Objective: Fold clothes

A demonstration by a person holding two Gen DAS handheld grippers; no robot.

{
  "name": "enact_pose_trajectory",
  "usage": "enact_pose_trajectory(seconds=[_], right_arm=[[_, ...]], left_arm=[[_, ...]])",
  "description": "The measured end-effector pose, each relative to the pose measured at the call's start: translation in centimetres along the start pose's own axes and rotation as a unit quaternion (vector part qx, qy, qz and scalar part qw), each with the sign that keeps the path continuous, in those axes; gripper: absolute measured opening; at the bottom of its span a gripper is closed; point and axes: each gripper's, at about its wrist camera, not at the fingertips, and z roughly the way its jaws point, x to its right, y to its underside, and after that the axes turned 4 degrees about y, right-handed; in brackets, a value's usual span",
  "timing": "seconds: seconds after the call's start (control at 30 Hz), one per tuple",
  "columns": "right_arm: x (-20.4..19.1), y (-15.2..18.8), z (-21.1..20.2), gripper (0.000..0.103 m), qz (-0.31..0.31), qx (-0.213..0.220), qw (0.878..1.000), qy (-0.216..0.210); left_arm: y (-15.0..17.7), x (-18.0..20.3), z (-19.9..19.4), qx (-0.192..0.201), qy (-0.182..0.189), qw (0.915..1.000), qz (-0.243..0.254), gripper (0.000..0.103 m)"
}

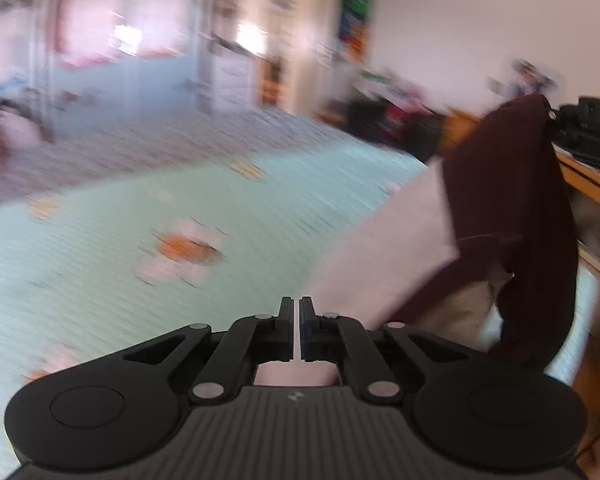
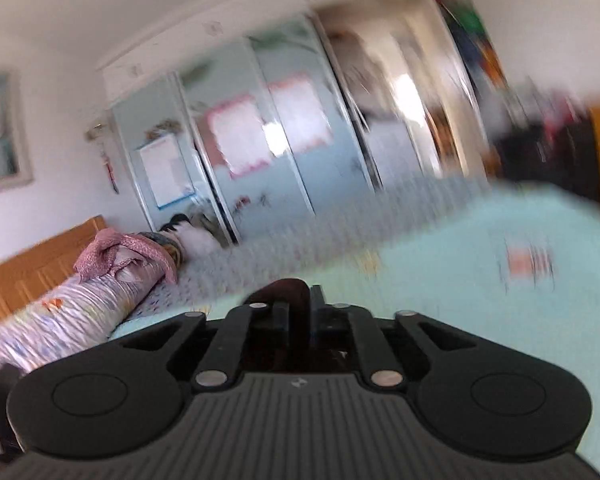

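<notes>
The pale mint-green quilted bedspread printed with white-and-orange flowers [image 1: 148,216] covered the bed and served as the ground for everything else. Over its near edge, the left gripper [image 1: 296,308] had its two black fingers brought together with only a hairline slit between them; whether any cloth was pinched there could not be made out, though pale pink fabric [image 1: 384,248] lay on the bedspread just beyond and under the tips.

To the right of that pink fabric, above the bedspread's right side, a dark maroon garment [image 1: 512,208] hung lifted in a long drooping fold, its top corner caught at the right gripper [image 1: 556,118], of which only a black edge showed there. In the right wrist view, the right gripper [image 2: 296,300] had its fingers drawn narrow and clamped on a bunched lump of the same maroon cloth [image 2: 280,292].

At the bedspread's far end lay a rolled lilac patterned duvet [image 2: 72,316], against an orange wooden headboard [image 2: 32,264]. Both views were heavily blurred.
</notes>
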Motion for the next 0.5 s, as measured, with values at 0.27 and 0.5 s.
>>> enact_pose_trajectory(seconds=[0.27,0.5], right_arm=[[2.5,6.7,0.0,0.089,0.061,-0.049,0.996,0.048],[11.1,17.8,-7.8,0.09,0.226,-0.13,0.958,0.12]], left_arm=[[7.8,-2.3,0.8,-0.107,-0.018,0.994,-0.017,0.009],[14.9,-4.3,2.3,-0.17,-0.045,0.9821,-0.067,0.01]])
